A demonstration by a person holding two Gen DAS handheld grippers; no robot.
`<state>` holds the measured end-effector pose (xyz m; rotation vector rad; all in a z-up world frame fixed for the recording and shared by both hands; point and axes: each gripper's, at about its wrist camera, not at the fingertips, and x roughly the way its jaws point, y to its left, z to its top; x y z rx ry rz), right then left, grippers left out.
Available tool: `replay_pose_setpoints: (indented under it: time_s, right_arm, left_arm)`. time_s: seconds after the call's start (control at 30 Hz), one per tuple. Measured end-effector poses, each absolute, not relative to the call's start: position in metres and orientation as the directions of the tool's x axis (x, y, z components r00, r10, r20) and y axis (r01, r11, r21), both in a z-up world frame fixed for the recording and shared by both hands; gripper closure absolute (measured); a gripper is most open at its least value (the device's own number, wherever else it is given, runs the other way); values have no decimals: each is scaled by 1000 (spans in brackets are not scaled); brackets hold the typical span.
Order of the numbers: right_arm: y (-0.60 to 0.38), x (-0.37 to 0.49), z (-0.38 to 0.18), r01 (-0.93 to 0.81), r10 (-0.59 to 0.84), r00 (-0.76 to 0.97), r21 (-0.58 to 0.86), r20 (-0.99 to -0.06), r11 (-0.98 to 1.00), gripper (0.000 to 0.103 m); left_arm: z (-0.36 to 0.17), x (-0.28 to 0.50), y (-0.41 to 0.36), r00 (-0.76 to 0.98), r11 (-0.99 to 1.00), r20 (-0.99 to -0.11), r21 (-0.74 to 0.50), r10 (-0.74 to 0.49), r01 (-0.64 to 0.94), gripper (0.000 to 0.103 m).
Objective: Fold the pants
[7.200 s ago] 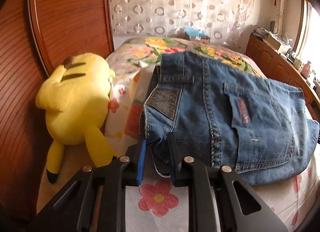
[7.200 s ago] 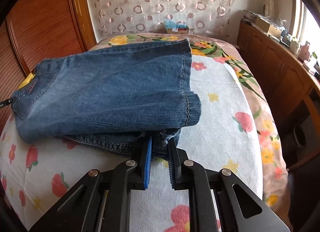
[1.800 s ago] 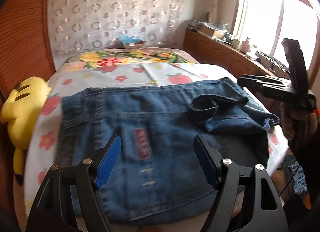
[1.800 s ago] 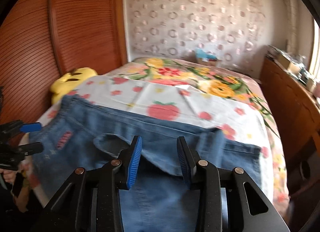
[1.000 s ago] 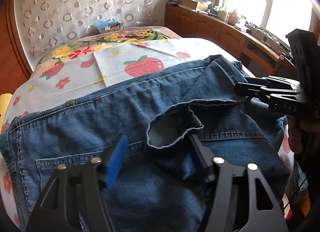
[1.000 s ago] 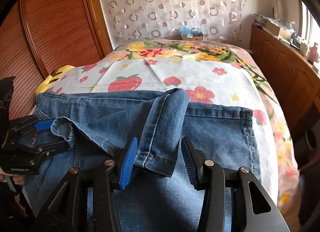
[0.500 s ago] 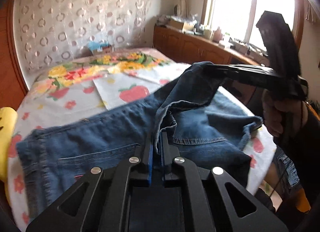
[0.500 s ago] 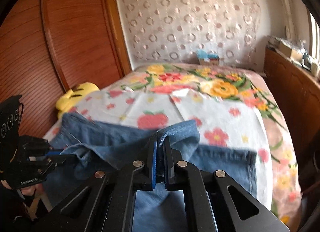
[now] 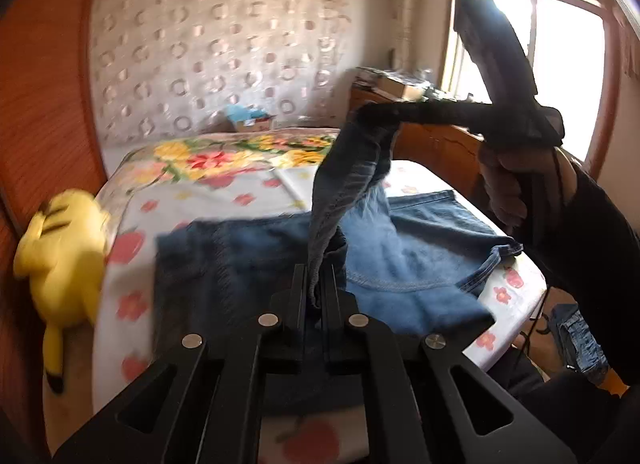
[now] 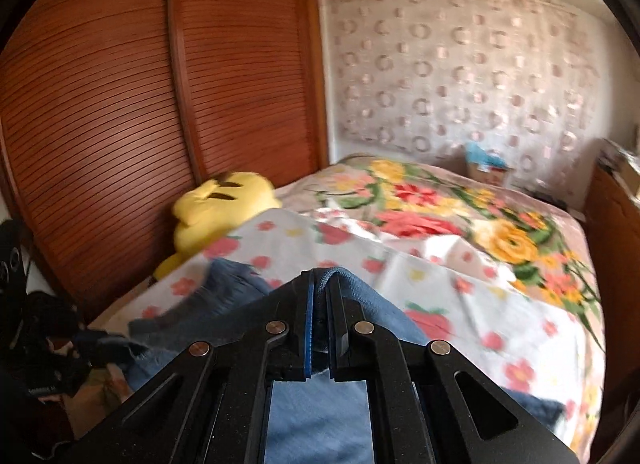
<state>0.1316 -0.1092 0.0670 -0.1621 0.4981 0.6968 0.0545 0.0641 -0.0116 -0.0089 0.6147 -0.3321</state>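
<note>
Both tongs have closed on the denim and risen since a second ago, when they stood apart over the flat garment. Left tongs (image 9: 316,288): together, clamped on a grey-blue fold of the pants (image 9: 408,260), which runs up from between them. Right tongs (image 10: 319,304): together, clamped on a hem edge of the same pants; in the left wrist view this pinch shows above and beyond the left tongs, held by the person's right hand (image 9: 504,191).

Pants position: the lifted strip hangs taut between the two pinch points; the rest lies on the bed (image 9: 248,183) below and ahead of the left tongs, the waist end towards the yellow plush toy (image 9: 60,252), which sits to the left of the tongs.

Progress (judgement): early to mid. Pants lie roughly spread, one leg end raised; no finished crease visible. Left to do: carry the lifted end across, lay it down, release, then smooth or fold again. Motion blur is heavy, so which layer each pinch holds is probably one leg's hem, not certain.
</note>
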Motion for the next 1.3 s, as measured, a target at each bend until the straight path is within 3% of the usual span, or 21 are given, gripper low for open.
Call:
replay_pose_setpoints:
  time_s: [0.27,0.57,0.67,0.7,0.73,0.77,0.83,1.0,1.17,1.3]
  right_arm:
    - [-25,169,51,-755,640,529,34,-557,655,98]
    - [26,219,31,-766,589,485,11,-647,643,98]
    - [32,219,33,-760,585,488,14,-648,650,86]
    - [29,218,35,-753,588,507,8,-631,658,76]
    - [26,214,39,-751,600,518,10,-610,660,61]
    - [29,207,42,-748,605,529,9,-596,663,55]
    - [23,203,45,-739,610,551,7,-570,674,53]
    - [-1,191,41,-725,610,566,17,-554,689,53]
    - [-26,174,31,-699,587,596,7,-548,715,53]
    - [-43,159,26,-679,565,611,-1,-554,734,53]
  left_arm:
    - [-43,39,115,766,968,-592,-165,-251,190,97]
    - [-73,39,139,738,972,-637,-199,-223,123,96]
    - [-75,37,142,735,972,-640,-198,-224,124,96]
    - [-75,36,142,736,974,-641,-193,-219,122,96]
    - [-74,36,142,736,974,-641,-192,-217,121,96]
    - [-74,35,144,735,974,-642,-194,-218,119,96]
    - [-73,35,144,735,973,-642,-194,-219,121,96]
    - [-68,34,145,743,978,-640,-175,-199,112,82]
    - [-60,35,150,762,989,-632,-130,-142,76,51]
    - [-55,35,150,779,988,-612,-139,-141,70,46]
